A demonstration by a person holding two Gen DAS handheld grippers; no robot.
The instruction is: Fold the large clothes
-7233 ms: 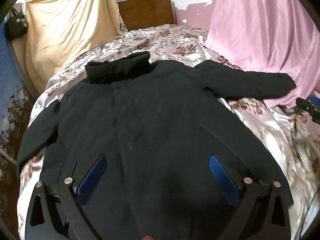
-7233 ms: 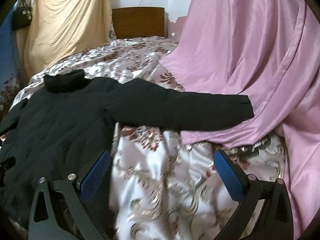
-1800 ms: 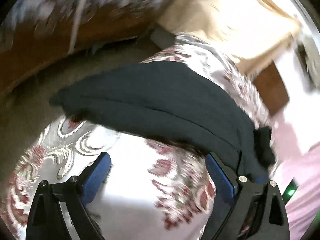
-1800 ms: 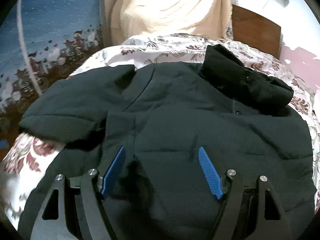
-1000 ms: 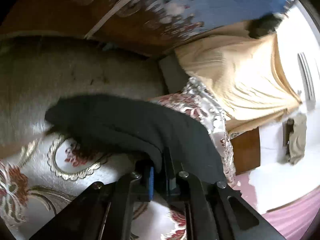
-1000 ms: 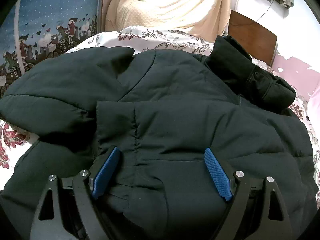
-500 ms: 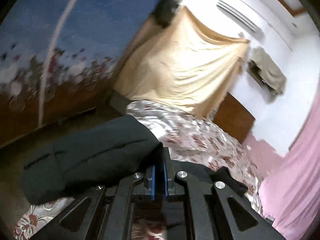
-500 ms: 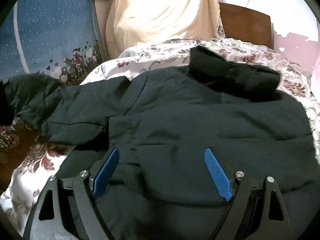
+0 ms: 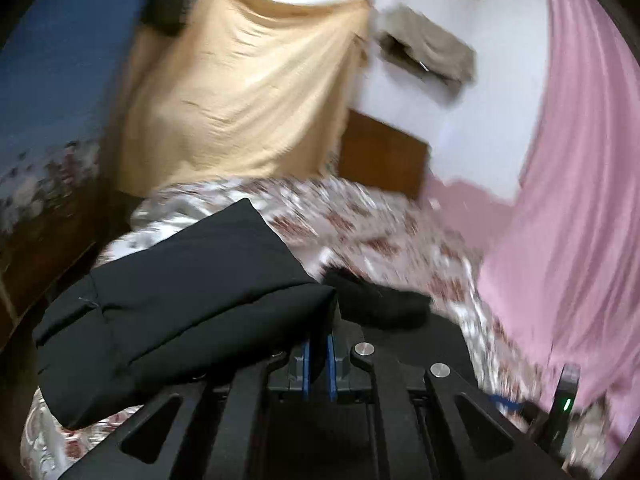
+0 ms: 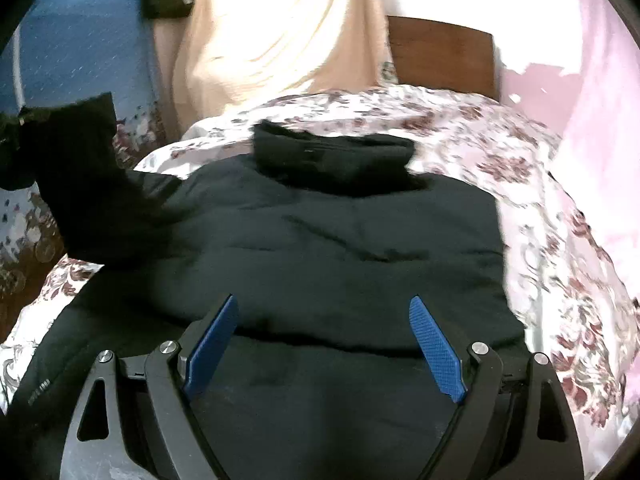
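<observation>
**A:** Where's the jacket (image 10: 340, 248) now?

**B:** Flat on the bed (image 10: 560, 248), collar (image 10: 332, 156) toward the headboard (image 10: 440, 56), hem toward me. Its one sleeve (image 9: 180, 300) is off the bed's left edge, up in the air, because my left hand-held gripper (image 9: 317, 354) has its blue pads pressed together on the cuff fabric.

**A:** And the other one?

**B:** My right hand-held gripper (image 10: 324, 344) is spread wide, nothing between the pads, hovering over the jacket's lower body.

**A:** So what does the next move hinge on?

**B:** I'd say the sleeve's long axis. It runs from the shoulder out to the left, and the jacket's body lies to the right of my left gripper. The left hand is the nearer one, so I'd judge it should carry the cuff rightward across the chest.
</observation>
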